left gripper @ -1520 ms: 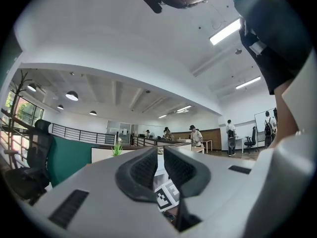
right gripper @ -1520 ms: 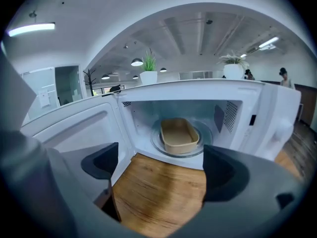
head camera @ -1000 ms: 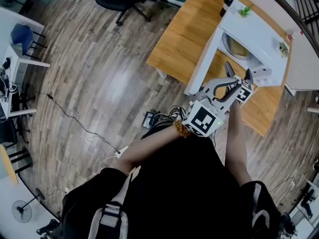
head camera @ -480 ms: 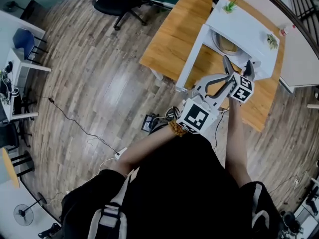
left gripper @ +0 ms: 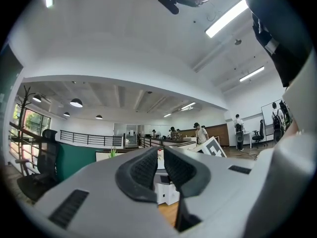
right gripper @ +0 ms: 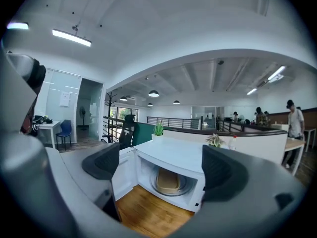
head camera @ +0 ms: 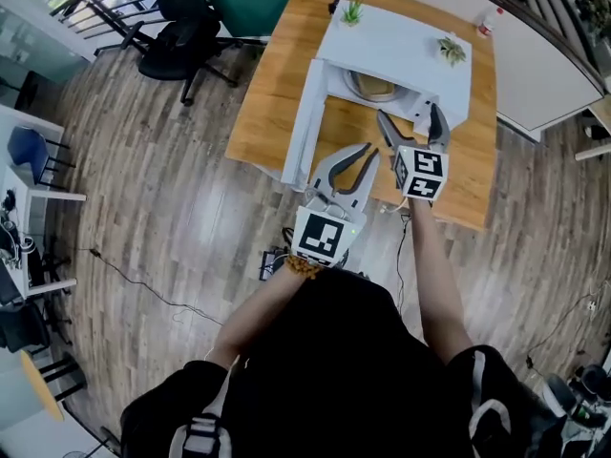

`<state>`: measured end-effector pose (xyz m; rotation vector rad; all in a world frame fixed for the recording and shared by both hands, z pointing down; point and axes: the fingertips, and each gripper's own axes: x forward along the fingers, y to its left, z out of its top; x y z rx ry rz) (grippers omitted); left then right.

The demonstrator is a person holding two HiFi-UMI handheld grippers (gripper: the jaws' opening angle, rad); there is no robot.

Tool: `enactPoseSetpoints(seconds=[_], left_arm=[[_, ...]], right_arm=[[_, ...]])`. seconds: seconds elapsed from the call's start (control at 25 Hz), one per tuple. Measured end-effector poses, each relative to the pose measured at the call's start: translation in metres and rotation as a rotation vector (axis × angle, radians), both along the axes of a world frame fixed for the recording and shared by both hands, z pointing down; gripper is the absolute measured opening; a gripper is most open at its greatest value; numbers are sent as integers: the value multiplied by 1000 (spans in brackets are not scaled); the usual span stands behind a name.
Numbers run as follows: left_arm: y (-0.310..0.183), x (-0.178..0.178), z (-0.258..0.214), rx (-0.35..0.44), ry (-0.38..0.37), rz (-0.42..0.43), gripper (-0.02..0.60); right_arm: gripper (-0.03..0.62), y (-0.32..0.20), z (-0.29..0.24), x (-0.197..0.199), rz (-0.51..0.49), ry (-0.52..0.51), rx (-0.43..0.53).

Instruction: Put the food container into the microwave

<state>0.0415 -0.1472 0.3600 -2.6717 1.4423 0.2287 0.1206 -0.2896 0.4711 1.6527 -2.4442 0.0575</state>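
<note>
A white microwave (head camera: 393,44) stands on a wooden table (head camera: 270,93) with its door (head camera: 300,122) swung open to the left. A tan food container (head camera: 372,86) sits inside on the turntable, and the right gripper view shows the container (right gripper: 168,181) in the cavity too. My right gripper (head camera: 410,119) hovers just in front of the opening, open and holding nothing. In its own view the right gripper (right gripper: 162,170) frames the cavity. My left gripper (head camera: 367,151) is lower and to the left, by the door's edge, shut on nothing. The left gripper (left gripper: 160,155) points level across the room.
Two small potted plants (head camera: 353,10) (head camera: 451,51) stand on top of the microwave. A white counter (head camera: 535,65) with a small bottle (head camera: 489,22) runs behind the table. A black office chair (head camera: 186,31) stands on the wood floor at left. People stand far off.
The head view has swung, so the microwave now sits higher and more central. The two grippers have drawn apart, the left one down and to the left; the right stays open before the opening.
</note>
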Motion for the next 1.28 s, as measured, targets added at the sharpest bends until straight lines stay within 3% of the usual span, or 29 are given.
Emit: enactPoseSetpoints(seconds=[0.28,0.8,0.96,1.28], left_arm=[[-10,0,-3,-5,6,-50,55],[-20,-10,-34,61,9,-102,55],[-25,-20,-38,69,9,-129,55],[-20,-15,-40,136,-7,-214,54]], right_arm=[[535,15,-47,14,-22,0,108],[531,55,-143,12,-60,-30,301],[523,66,-151,13,-71,-52,329],[491,94,-149,24,4,-46,375]])
